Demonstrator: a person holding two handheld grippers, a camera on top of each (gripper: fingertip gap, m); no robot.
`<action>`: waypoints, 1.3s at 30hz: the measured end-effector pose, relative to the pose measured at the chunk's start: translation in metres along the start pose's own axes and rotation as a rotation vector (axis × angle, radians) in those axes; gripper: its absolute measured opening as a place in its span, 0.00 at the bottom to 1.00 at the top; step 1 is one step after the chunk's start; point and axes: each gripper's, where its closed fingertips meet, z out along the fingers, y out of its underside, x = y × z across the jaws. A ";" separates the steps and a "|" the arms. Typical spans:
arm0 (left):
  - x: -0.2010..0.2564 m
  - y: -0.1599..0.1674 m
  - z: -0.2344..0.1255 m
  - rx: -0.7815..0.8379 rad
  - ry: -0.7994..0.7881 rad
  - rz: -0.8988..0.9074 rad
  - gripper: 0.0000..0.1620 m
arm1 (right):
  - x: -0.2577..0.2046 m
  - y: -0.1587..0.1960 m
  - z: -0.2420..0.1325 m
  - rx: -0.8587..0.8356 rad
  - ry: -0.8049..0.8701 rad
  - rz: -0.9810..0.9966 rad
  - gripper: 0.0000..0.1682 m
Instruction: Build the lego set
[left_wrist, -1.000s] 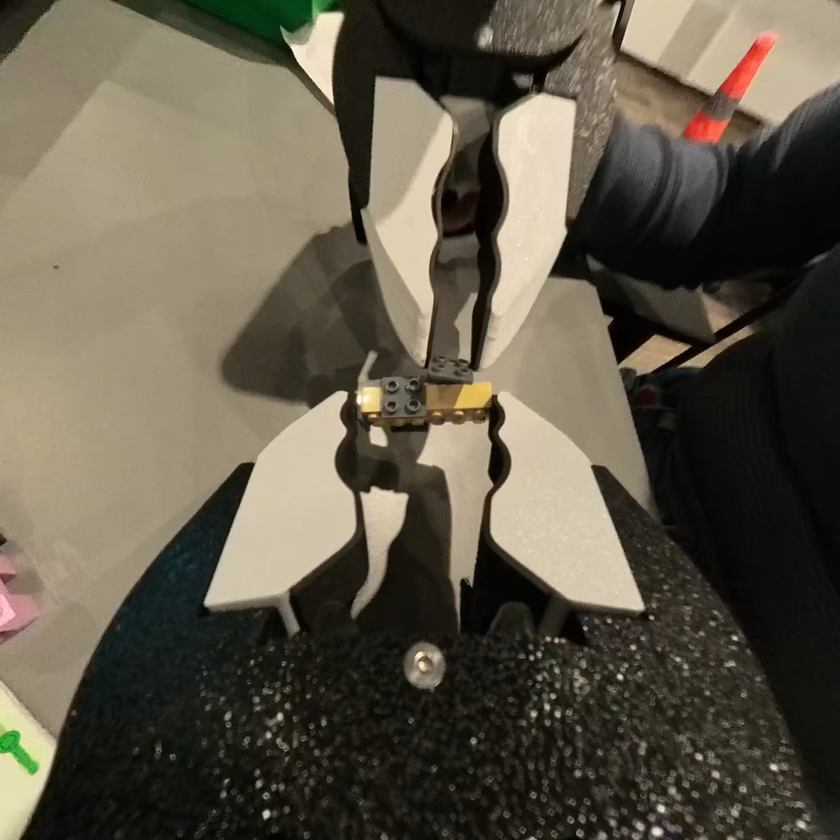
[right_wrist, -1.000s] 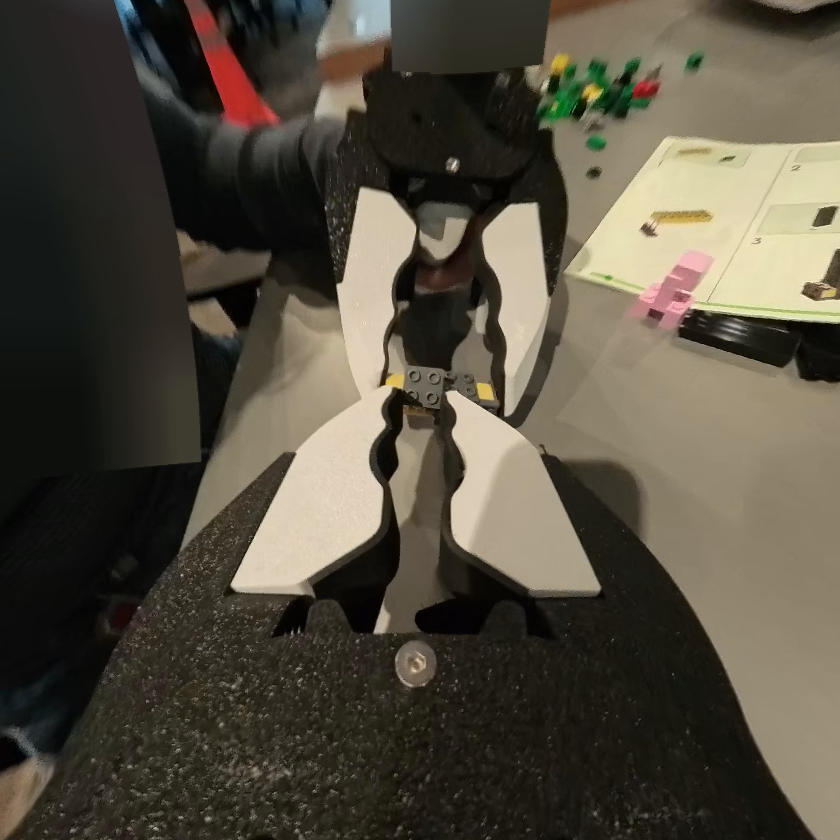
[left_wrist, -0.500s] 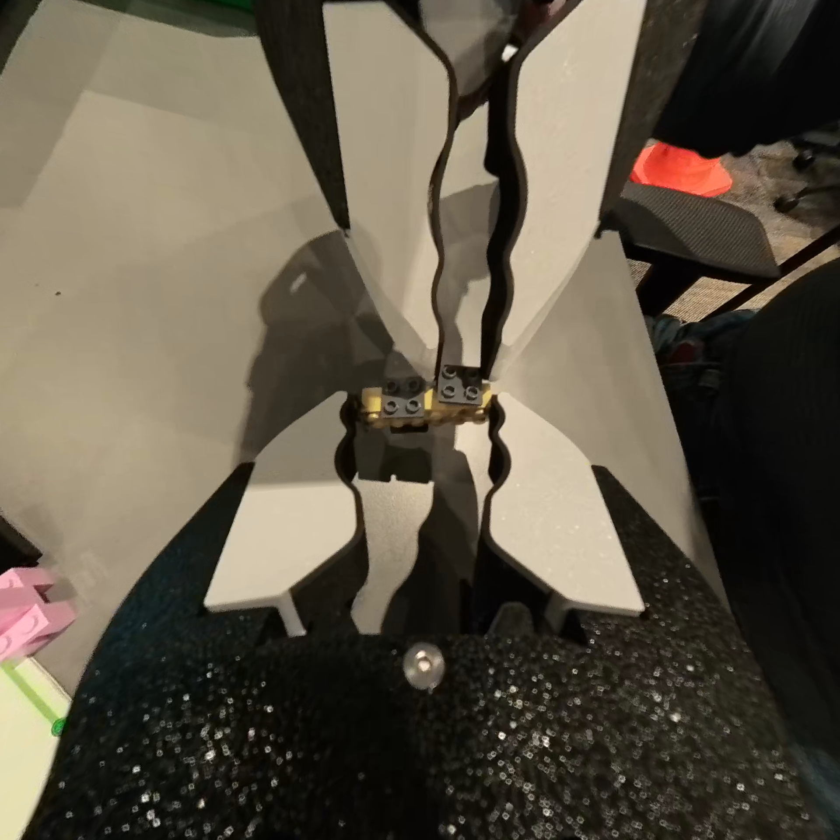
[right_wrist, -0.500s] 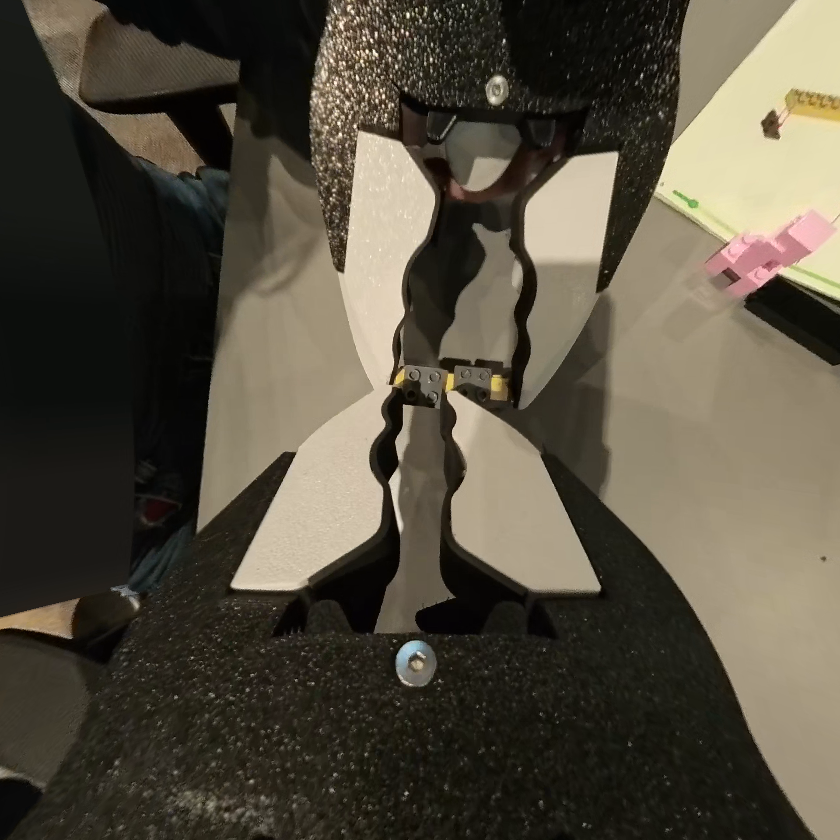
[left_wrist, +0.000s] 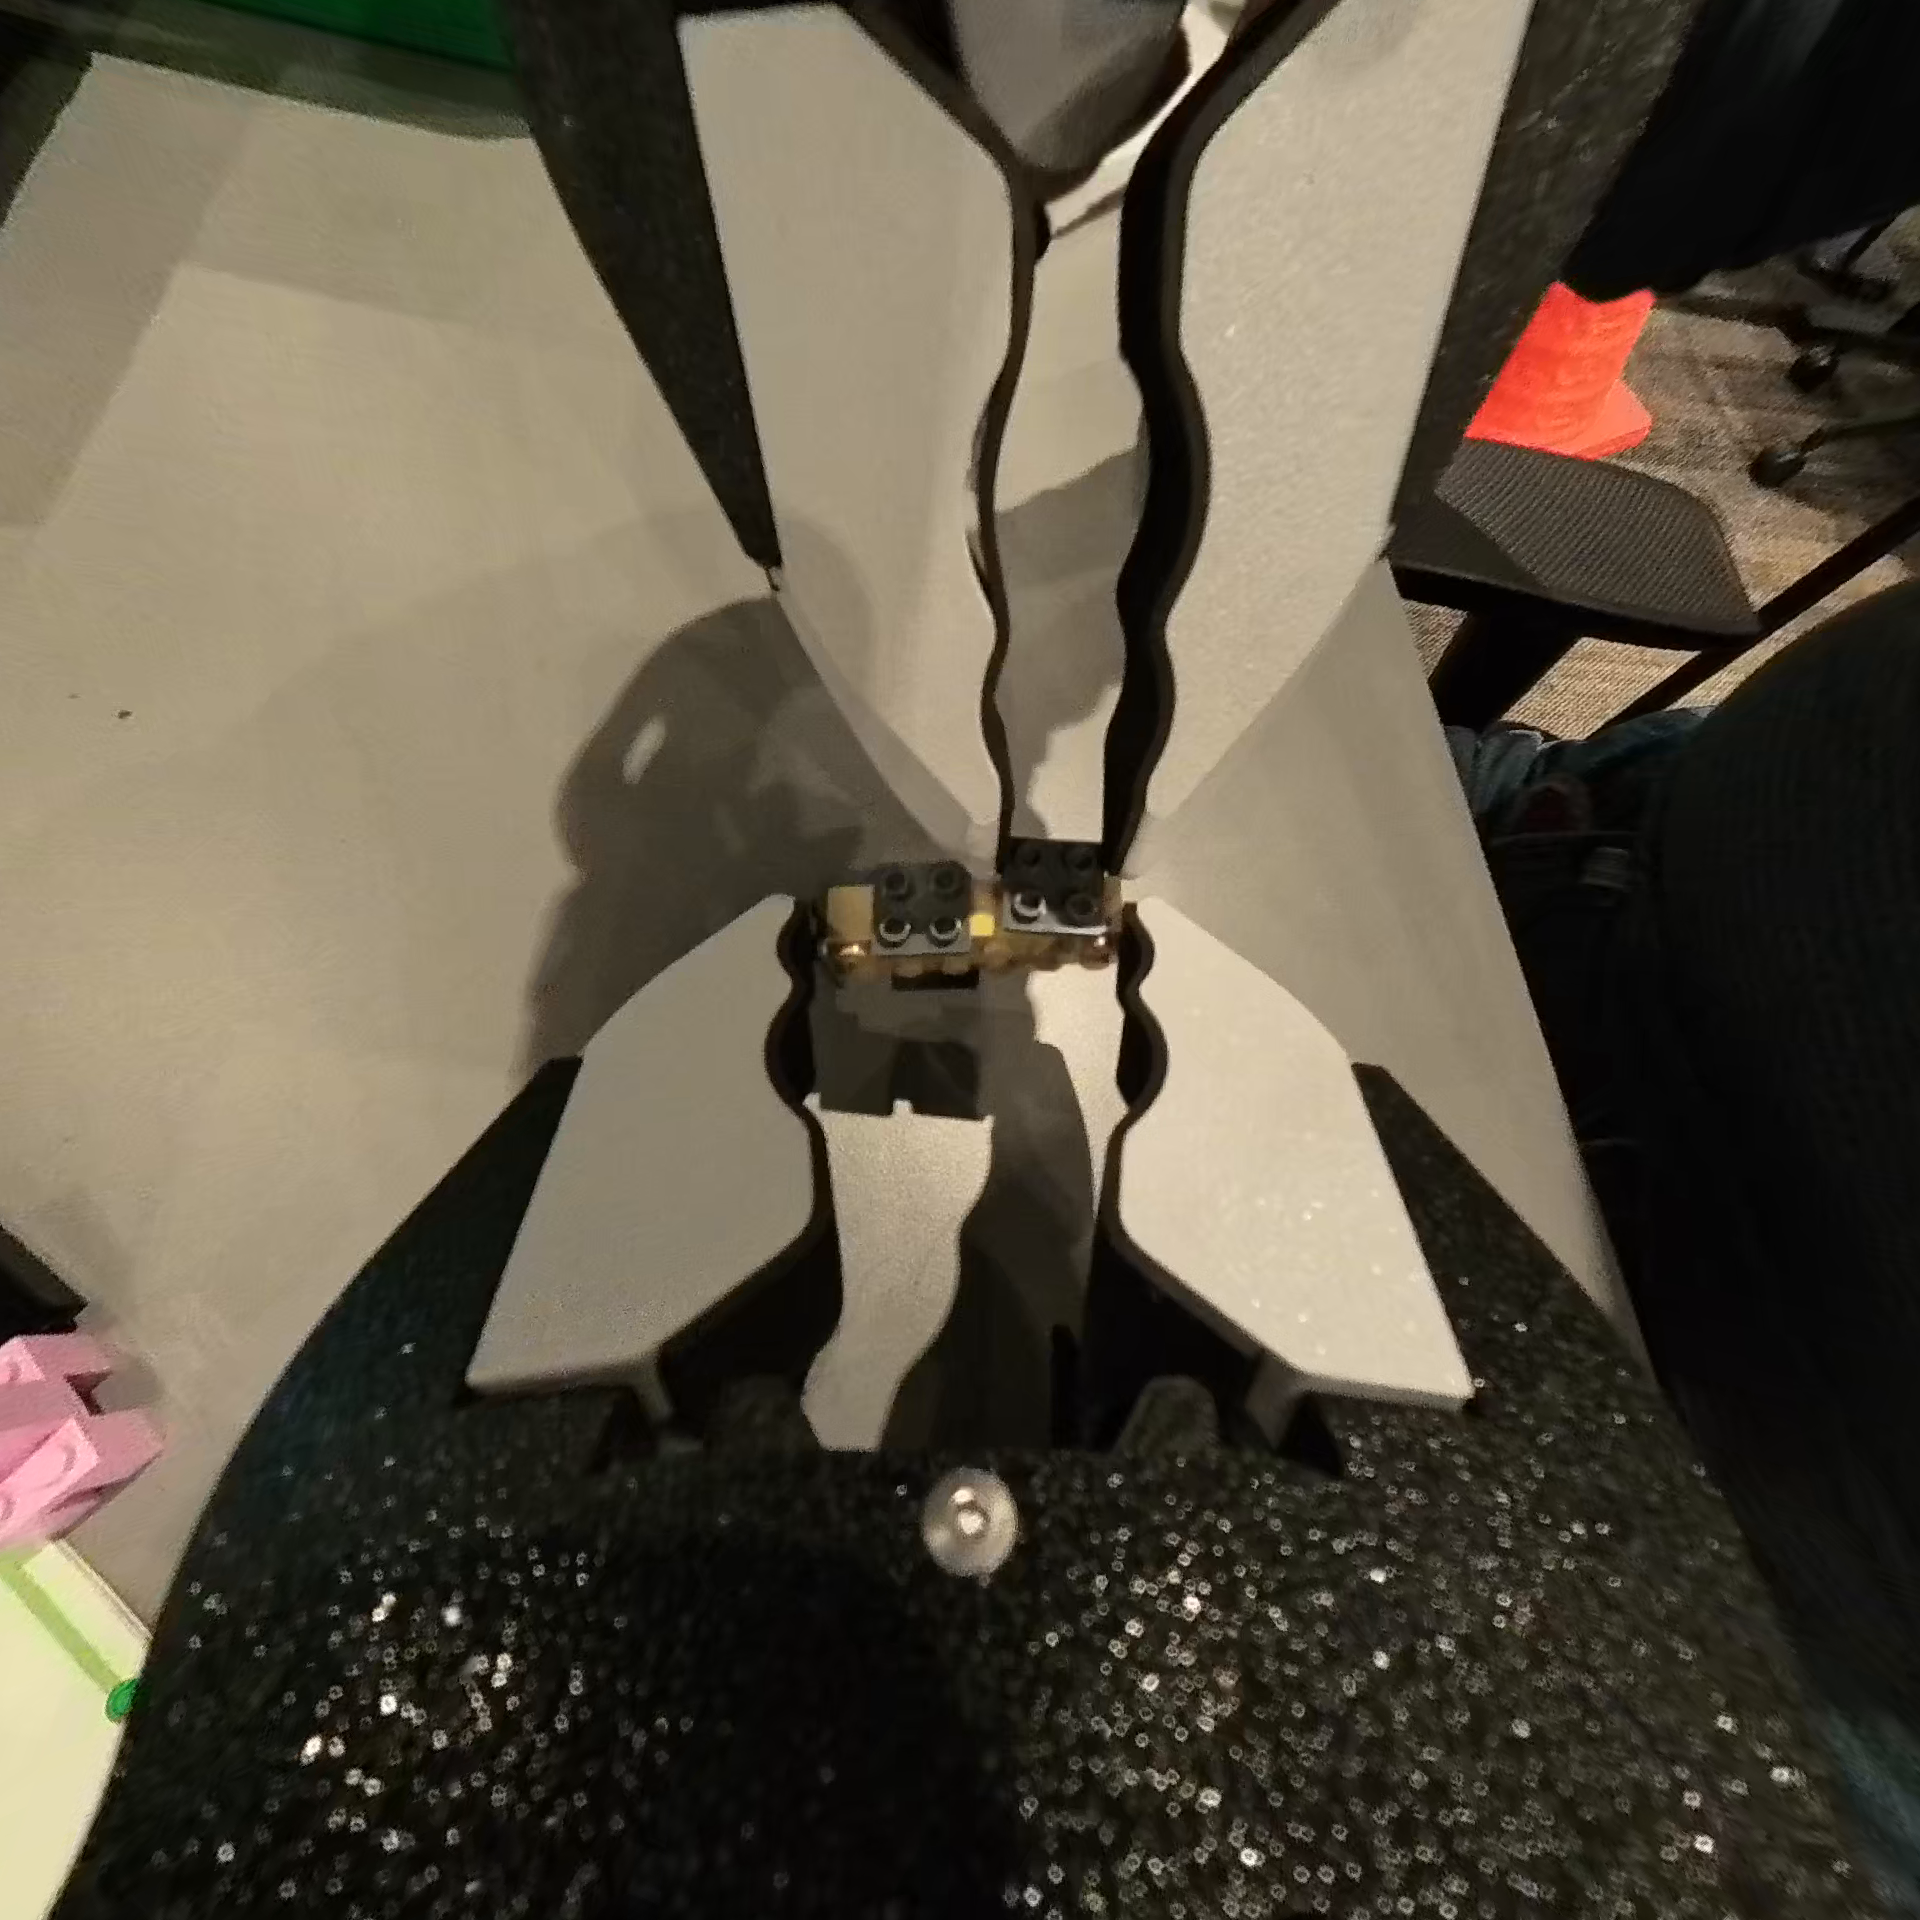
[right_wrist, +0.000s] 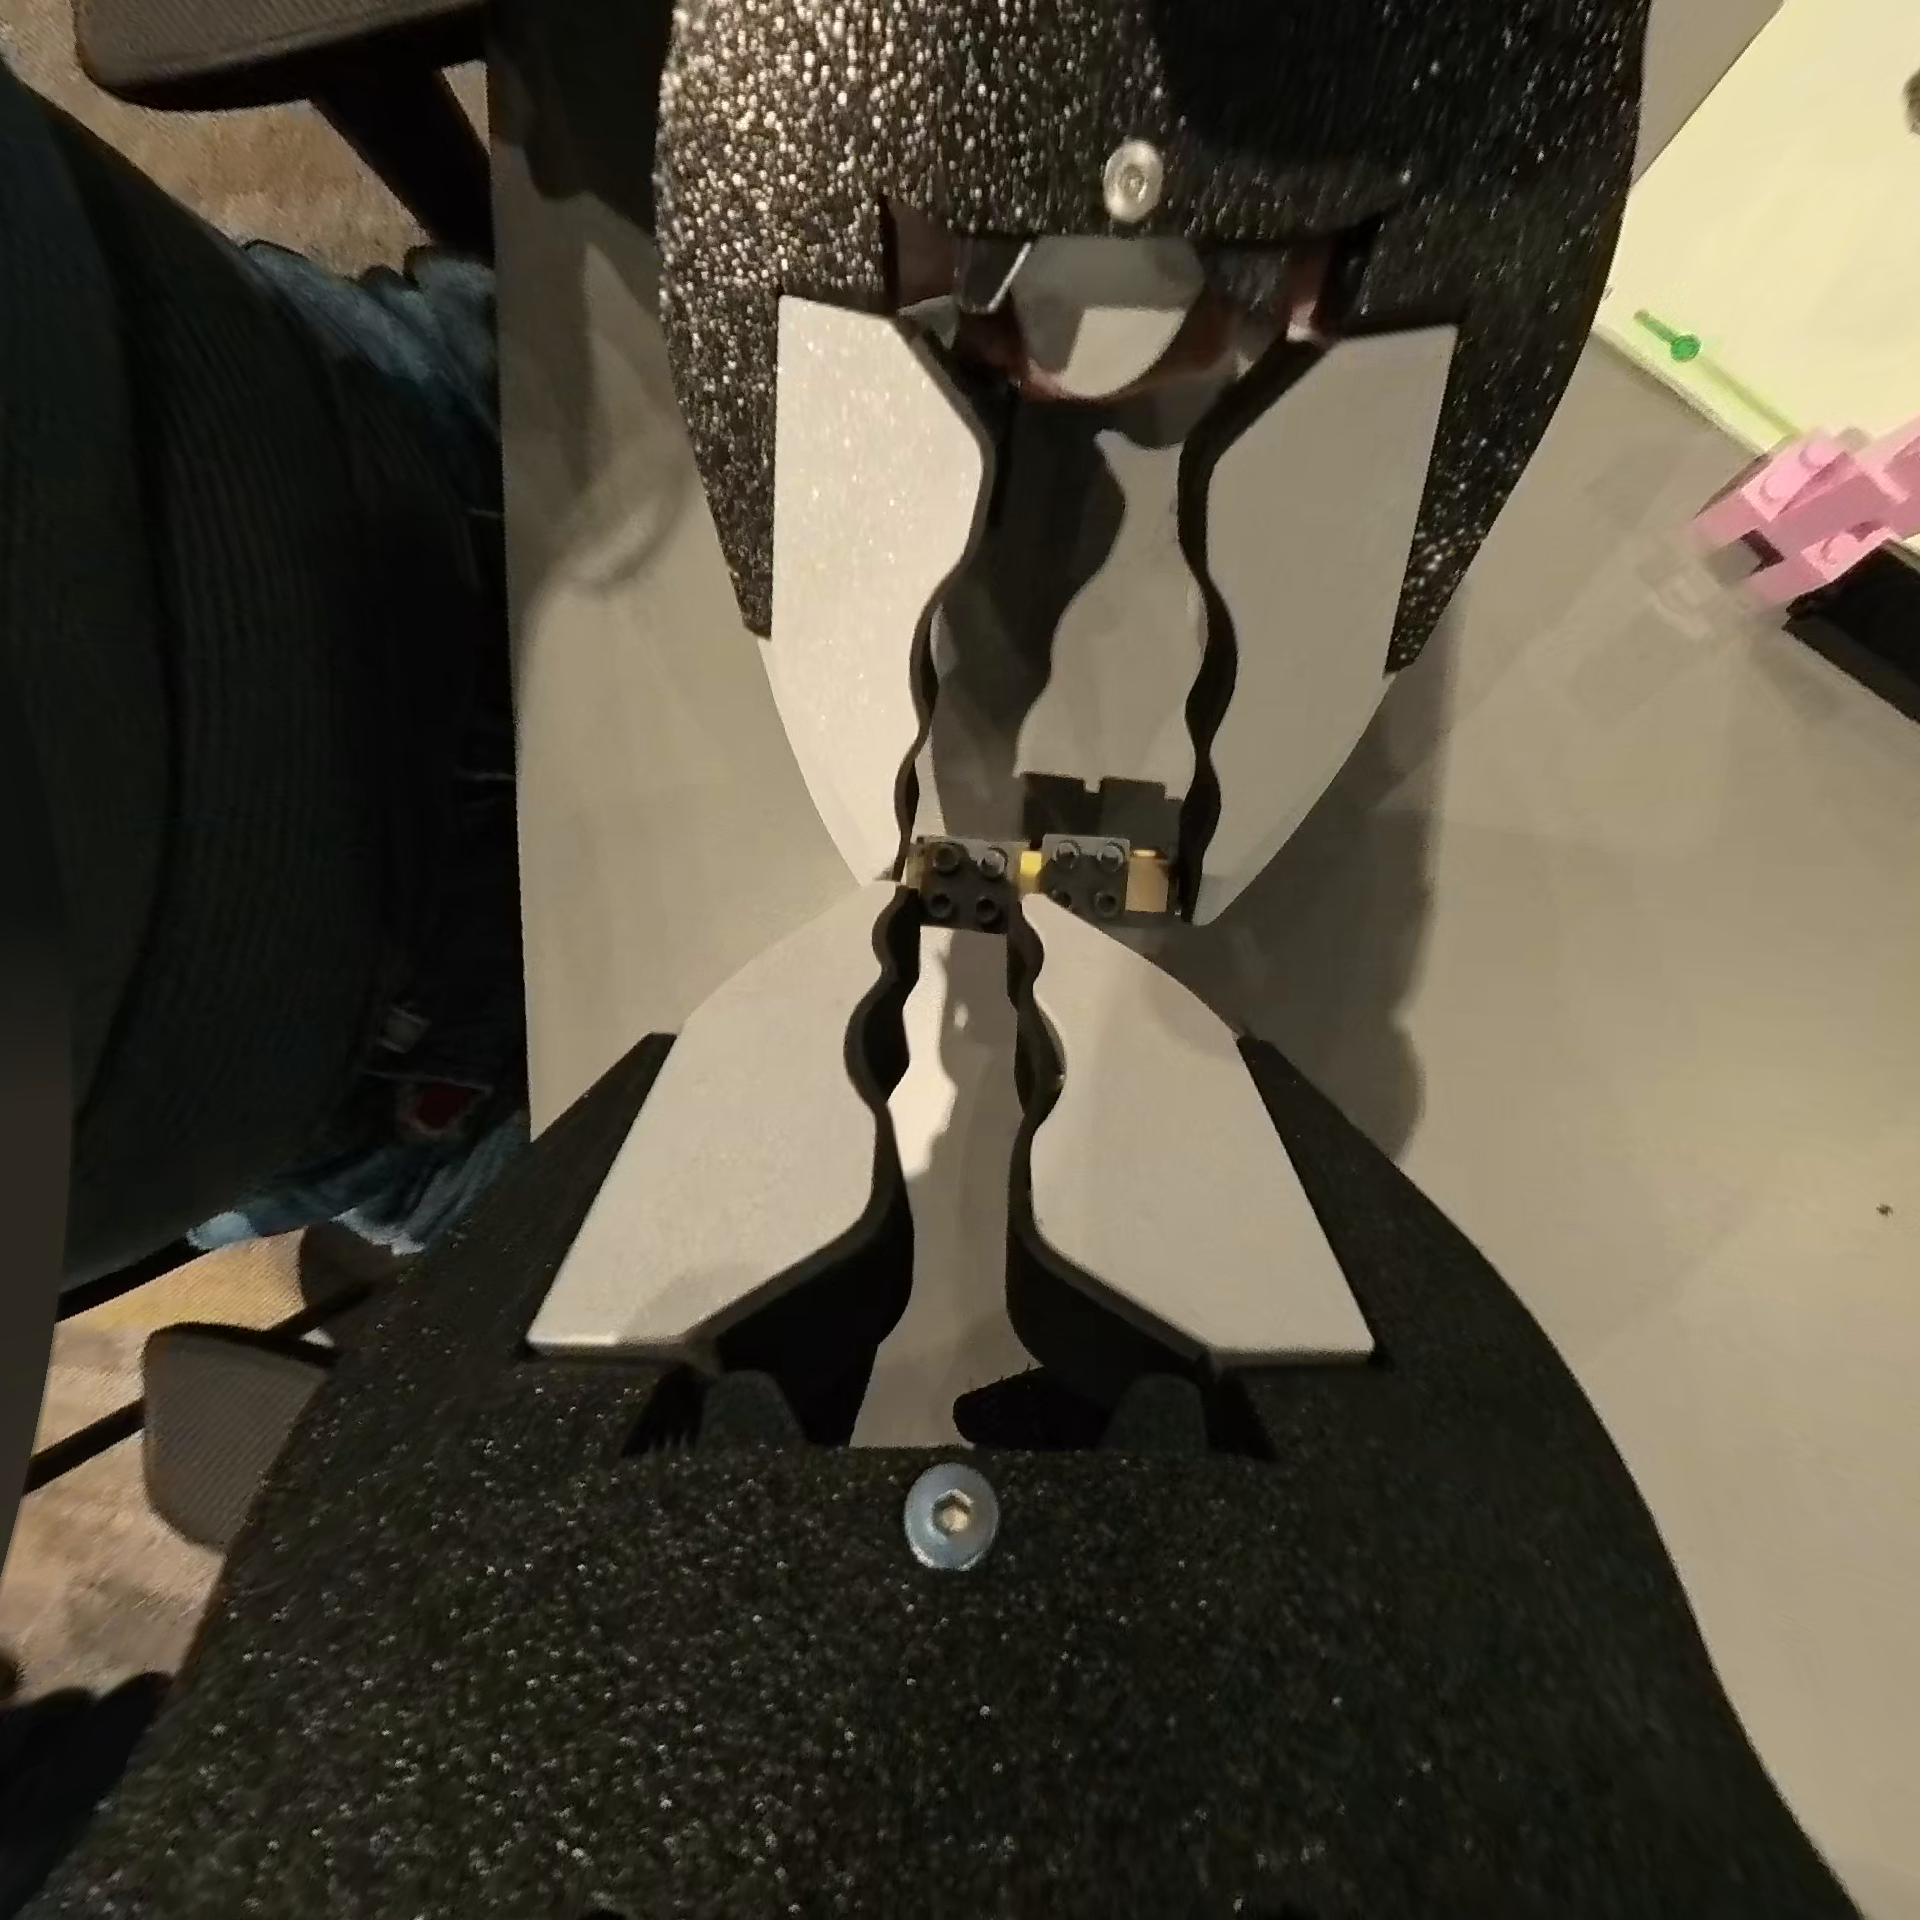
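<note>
My left gripper (left_wrist: 966, 935) is shut on a tan lego bar (left_wrist: 847, 914), gripped end to end and held above the grey table (left_wrist: 312, 727). A dark grey square plate (left_wrist: 920, 904) sits on the bar's left half. My right gripper (left_wrist: 1058, 847) comes in from above and is shut on a second dark grey plate (left_wrist: 1055, 894) that rests on the bar's right half. In the right wrist view my right gripper (right_wrist: 966, 899) pinches that plate (right_wrist: 966, 883), with the other plate (right_wrist: 1086, 878) and the bar (right_wrist: 1148, 888) beside it. A dark piece (left_wrist: 894, 1049) hangs under the bar.
A pink lego piece (left_wrist: 62, 1444) lies next to a pale green instruction sheet (left_wrist: 42, 1714) at the left; both also show in the right wrist view, the piece (right_wrist: 1808, 520) and the sheet (right_wrist: 1766, 260). An orange cone (left_wrist: 1558, 374) and a chair (left_wrist: 1558, 551) stand past the table's edge. The tips of both grippers are at nearly the same place.
The two grippers have come closer together. The plate in my right gripper has gone from above and behind the bar down onto the bar's right half.
</note>
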 end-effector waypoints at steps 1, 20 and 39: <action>0.000 0.000 0.000 0.003 -0.001 0.001 0.35 | 0.000 0.000 0.000 -0.011 -0.001 0.005 0.09; -0.008 -0.011 -0.007 0.143 0.015 -0.064 0.35 | 0.007 -0.005 -0.011 -0.204 -0.043 0.090 0.09; -0.026 -0.027 -0.028 0.314 -0.060 -0.098 0.35 | 0.023 -0.023 -0.029 -0.423 -0.072 0.074 0.10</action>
